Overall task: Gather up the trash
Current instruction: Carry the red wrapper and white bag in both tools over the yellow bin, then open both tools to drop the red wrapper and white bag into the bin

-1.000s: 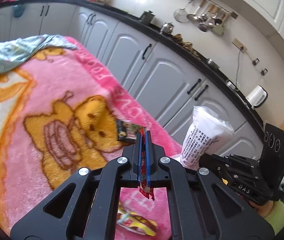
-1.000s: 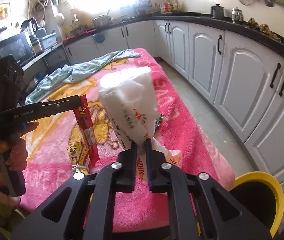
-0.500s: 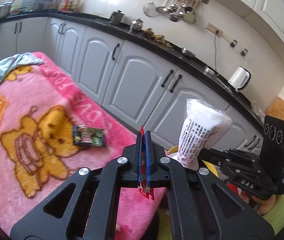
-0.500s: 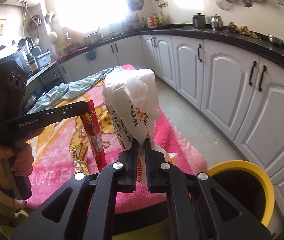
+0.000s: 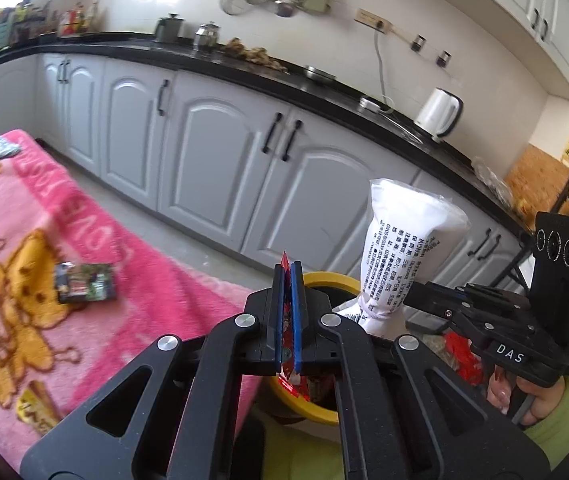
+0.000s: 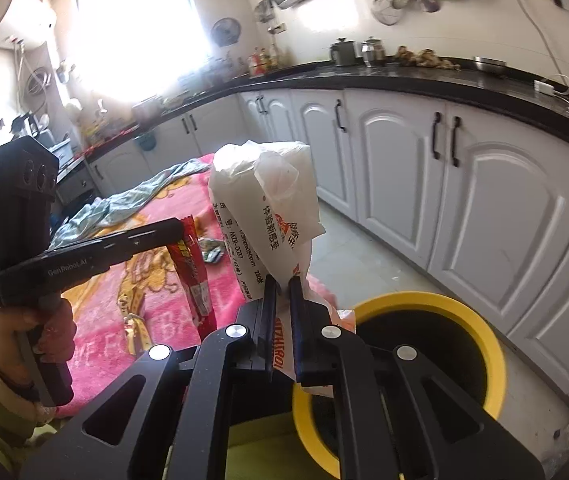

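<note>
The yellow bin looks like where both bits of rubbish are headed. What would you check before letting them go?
1. Left gripper clamped on the red wrapper: ok.
2. Right gripper clamped on the white plastic bag: ok.
3. Yellow bin open, with room: ok.
4. Wrapper's lower end over the bin mouth: ok, in the left view.
5. Bag fully over the bin: cannot tell.
6. Trash left on the pink blanket: not ok; the dark packet remains.
</note>
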Demonstrator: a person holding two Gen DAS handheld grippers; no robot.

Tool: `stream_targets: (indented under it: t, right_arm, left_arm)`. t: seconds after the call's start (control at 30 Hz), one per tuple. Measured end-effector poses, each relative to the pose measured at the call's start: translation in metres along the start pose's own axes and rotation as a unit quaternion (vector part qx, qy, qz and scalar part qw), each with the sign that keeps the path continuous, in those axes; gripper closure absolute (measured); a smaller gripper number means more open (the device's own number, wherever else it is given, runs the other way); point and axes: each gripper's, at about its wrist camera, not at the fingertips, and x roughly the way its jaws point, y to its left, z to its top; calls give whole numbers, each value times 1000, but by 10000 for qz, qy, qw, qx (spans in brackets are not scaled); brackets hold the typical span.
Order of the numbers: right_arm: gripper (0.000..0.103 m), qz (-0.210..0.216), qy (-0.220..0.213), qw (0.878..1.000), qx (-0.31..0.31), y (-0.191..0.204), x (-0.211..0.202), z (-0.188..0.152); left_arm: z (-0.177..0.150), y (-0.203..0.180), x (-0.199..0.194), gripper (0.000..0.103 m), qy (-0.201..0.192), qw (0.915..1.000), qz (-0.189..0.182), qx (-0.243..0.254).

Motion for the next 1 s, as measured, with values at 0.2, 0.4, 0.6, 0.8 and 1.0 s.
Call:
stream_targets:
  t: [0.2, 0.4, 0.6, 0.8, 1.0]
  right_arm:
    - [96, -231, -38, 9989, 415, -34, -16, -15]
    - [96, -392, -174, 9960, 780, -64, -32, -28]
    - [96, -539, -311, 9930, 1004, -82, -46, -39]
    - [96, -607, -284, 9910, 1156, -94, -48, -51]
    - [94, -590, -198, 9893, 1317, -98, -40, -55]
  left_arm:
    - [-4, -35, 28, 102, 171, 9993, -203, 279]
    - [-9, -60, 50, 102, 332, 9978, -300, 495]
    - [-14, -77, 67, 102, 452, 9961, -406, 641]
    - [-20, -87, 79, 102, 545, 9949, -453, 719]
    - [-25, -88, 89, 102, 636, 9943, -462, 714]
